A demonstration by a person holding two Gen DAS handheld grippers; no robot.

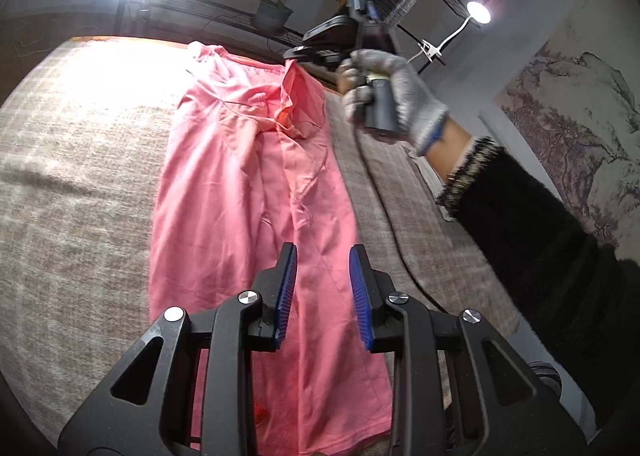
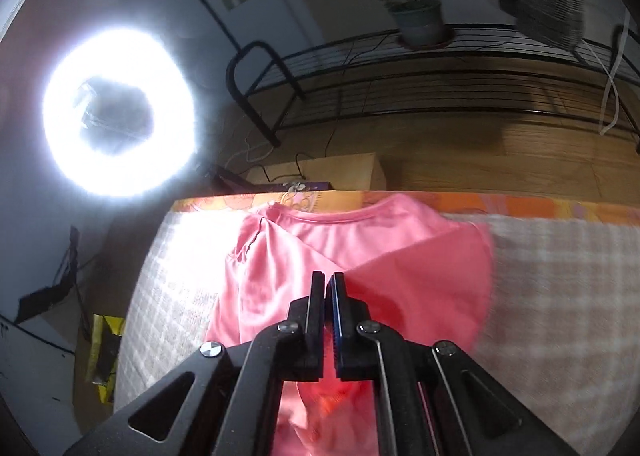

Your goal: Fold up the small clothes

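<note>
A pink shirt [image 1: 240, 196] lies lengthwise on the checked grey cloth of the table [image 1: 72, 176]. Its neckline [image 2: 340, 216] is at the far edge. My left gripper [image 1: 322, 260] hovers over the shirt's near half, its blue pads apart and nothing pinched between them. A gloved hand [image 1: 400, 96] holds my right gripper [image 1: 296, 58] at the shirt's far end, where a flap of pink fabric [image 1: 298, 96] is lifted up to its tips. In the right wrist view that gripper [image 2: 329, 284] is shut, with pink fabric showing between its pads and a blurred fold [image 2: 432, 276] to its right.
A bright ring light [image 2: 120, 112] stands beyond the table's far left corner. A black wire rack [image 2: 400, 60] with a potted plant [image 2: 420, 22] is behind the table. A clip lamp [image 1: 478, 12] shines at the right, and a black cable [image 1: 384, 216] runs across the cloth beside the shirt.
</note>
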